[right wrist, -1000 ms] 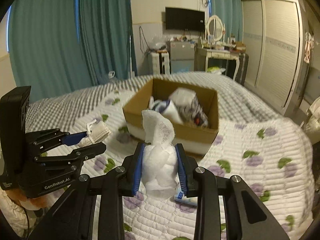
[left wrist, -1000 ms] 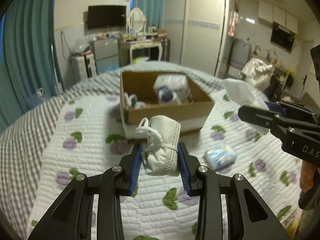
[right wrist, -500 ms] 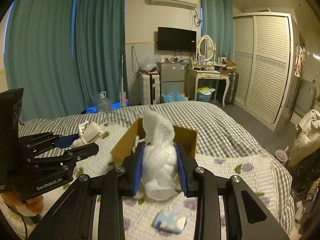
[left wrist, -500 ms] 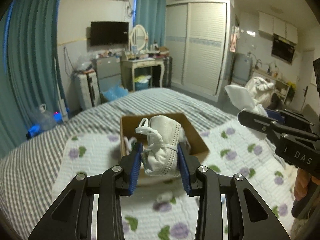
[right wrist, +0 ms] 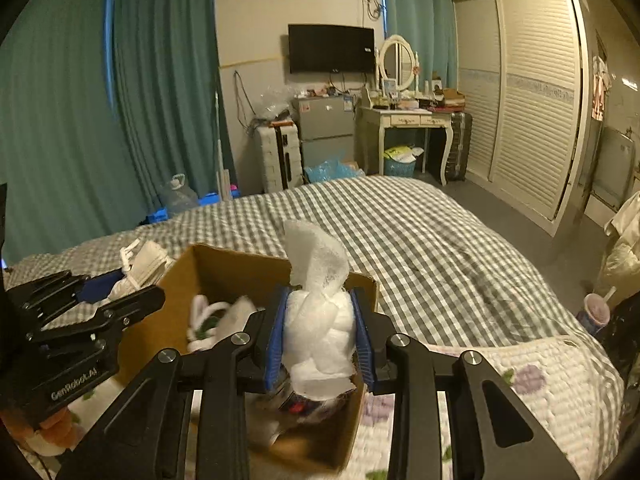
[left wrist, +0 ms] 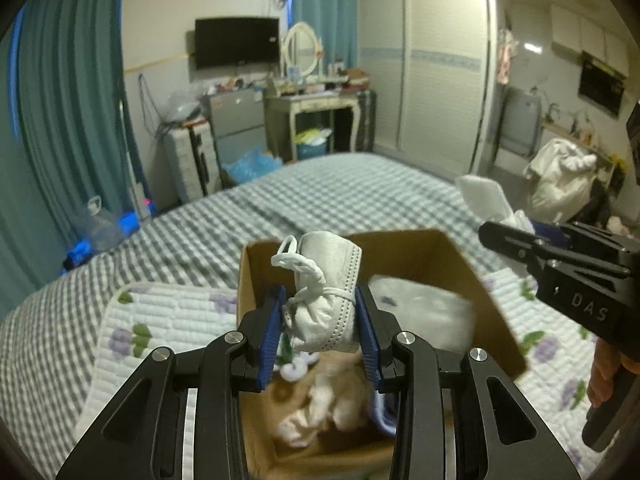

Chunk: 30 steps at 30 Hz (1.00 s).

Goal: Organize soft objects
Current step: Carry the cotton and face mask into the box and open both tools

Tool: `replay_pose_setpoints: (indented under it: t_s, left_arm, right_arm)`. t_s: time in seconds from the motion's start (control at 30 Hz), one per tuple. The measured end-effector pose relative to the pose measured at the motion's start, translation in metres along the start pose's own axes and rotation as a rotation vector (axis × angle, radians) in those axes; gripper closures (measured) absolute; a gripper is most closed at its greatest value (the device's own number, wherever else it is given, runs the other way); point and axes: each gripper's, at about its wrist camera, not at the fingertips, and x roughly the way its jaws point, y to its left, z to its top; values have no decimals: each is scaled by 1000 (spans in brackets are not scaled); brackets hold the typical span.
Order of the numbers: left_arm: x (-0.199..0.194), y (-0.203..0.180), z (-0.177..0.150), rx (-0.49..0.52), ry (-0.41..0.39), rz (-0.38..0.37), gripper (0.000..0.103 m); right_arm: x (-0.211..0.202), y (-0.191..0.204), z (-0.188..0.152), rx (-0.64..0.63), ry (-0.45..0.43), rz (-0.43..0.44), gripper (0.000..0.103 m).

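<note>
My left gripper (left wrist: 320,332) is shut on a small white lace-up baby shoe (left wrist: 326,300) and holds it above the open cardboard box (left wrist: 496,320). My right gripper (right wrist: 320,336) is shut on a wad of white foam wrap (right wrist: 318,320), also above the box (right wrist: 224,268). The box holds several soft things, among them a white bundle (left wrist: 424,312) and a pale plush item (left wrist: 320,404). The left gripper with the shoe (right wrist: 140,266) shows at the left in the right wrist view. The right gripper shows at the right of the left wrist view (left wrist: 560,264).
The box stands on a white quilted mat with purple flowers (left wrist: 168,320) on a grey checked bed (right wrist: 420,240). Beyond the bed are teal curtains (right wrist: 120,120), a dressing table (right wrist: 404,120), a small fridge (right wrist: 324,128) and a wardrobe (right wrist: 528,100).
Both grippers have moved forward over the box, each keeping its load. The box now lies right under the fingers, and the blue packet on the mat is out of view.
</note>
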Motion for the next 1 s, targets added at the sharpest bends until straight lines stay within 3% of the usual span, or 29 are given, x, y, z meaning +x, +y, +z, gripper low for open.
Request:
replay_pose_setpoints:
  t_s: [0.2,0.27,0.3,0.33,0.37,0.4,0.57,0.67,0.73,0.9,1.0]
  left_arm:
    - [20,-7,-8,0,37,-6,68]
    - [17,-9,-9,-2,28,0,65]
    - [15,-9,-9,-9,31,2,60]
    - [12,-10,-9,-21,34,12,43]
    - [10,-10,-7,-41,34,19,34]
    - [3,-8,-7,-56,20,13,25]
    - [-37,-9,1,-39,-35,22,25]
    - [-85,-14,9,-22,-109,26,24]
    - [-112,-17,11,-16,-145,27,16]
    - [-193,-24,13,2,-257,29,10]
    - [-235,-28,10,21,-313,0,8]
  right_arm:
    - [41,-11,-8,41,32,47,72]
    - [46,-12,-10,38,39,47,66]
    - [45,-12,-10,38,42,50,63]
    - [43,-13,-10,39,37,44,50]
    - [38,-13,-9,39,21,34,40]
    - [30,-12,-8,40,4,29,39]
    - [-21,-11,0,35,-55,14,37]
    - [-65,-6,2,14,-84,-21,31]
    - [-96,-3,4,3,-102,-34,28]
    - [-174,14,3,-32,-137,-61,22]
    - [-217,27,4,-54,-163,-88,12]
